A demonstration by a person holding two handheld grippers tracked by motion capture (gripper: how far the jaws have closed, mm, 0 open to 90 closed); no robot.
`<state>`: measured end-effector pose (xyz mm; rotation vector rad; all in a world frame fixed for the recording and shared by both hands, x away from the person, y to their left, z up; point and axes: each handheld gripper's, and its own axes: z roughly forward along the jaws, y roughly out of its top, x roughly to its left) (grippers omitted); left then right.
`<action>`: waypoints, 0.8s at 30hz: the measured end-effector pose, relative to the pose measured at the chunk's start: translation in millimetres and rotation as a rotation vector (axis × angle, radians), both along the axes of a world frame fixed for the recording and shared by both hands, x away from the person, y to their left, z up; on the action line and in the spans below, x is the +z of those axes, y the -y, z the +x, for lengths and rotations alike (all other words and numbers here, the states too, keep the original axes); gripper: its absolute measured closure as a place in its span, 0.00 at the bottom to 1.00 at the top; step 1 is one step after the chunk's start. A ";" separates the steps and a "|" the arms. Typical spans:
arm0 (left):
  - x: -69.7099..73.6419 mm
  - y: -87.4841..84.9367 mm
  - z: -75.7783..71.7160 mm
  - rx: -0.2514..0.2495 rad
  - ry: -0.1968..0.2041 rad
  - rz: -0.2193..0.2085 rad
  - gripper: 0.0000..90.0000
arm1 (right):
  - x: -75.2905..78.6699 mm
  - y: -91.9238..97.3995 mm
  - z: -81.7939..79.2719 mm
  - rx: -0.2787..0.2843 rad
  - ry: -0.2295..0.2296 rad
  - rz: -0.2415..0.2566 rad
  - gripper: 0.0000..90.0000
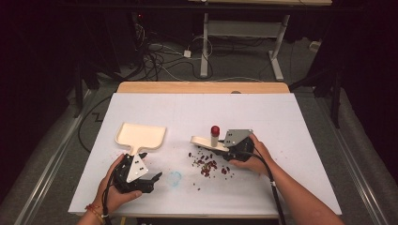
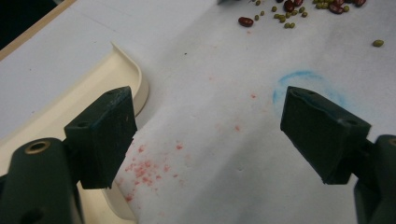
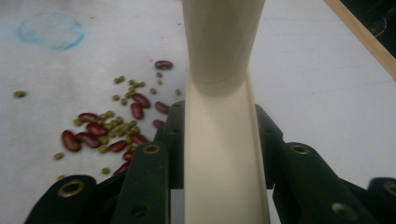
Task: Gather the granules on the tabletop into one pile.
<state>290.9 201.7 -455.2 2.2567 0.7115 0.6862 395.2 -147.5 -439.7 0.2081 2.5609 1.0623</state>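
Observation:
A cream dustpan (image 1: pixel 141 135) lies flat at the table's left, its short handle pointing at my left gripper (image 1: pixel 151 166). That gripper is open, just right of the handle, and holds nothing. In the left gripper view the pan's rim (image 2: pixel 128 63) sits by the left jaw of the gripper (image 2: pixel 210 135). My right gripper (image 1: pixel 226 149) is shut on a cream tool (image 1: pixel 206 141) with a channel-shaped handle (image 3: pixel 224 168) and an upright post (image 3: pixel 223 42) topped by a red cap (image 1: pixel 215 130). Red and green beans (image 1: pixel 207 165) lie scattered below the tool.
A blue chalk ring (image 1: pixel 174 178) marks the white sheet between the grippers, with faint red specks (image 2: pixel 149 165) near the pan. The table's wooden far edge (image 1: pixel 202 87) shows behind. Beyond it stand desk legs (image 1: pixel 204 42) and floor cables (image 1: pixel 159 56).

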 end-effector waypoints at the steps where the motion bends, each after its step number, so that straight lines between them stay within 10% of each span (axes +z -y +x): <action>1: 0.2 0.2 -0.1 -0.001 0.001 0.002 0.20 | 0.8 0.4 -2.6 0.011 -0.004 0.000 0.74; 12: 1.3 -0.6 -2.4 -0.004 0.010 0.015 0.20 | 18.7 6.6 -19.2 -0.001 0.070 0.015 0.75; 19: 3.6 -4.0 -3.8 0.006 0.022 0.003 0.20 | 41.2 4.5 -35.0 -0.021 0.032 0.104 0.75; 24: 6.2 -9.5 -5.7 0.025 0.039 -0.017 0.20 | 46.2 1.5 -71.5 0.014 -0.105 0.179 0.75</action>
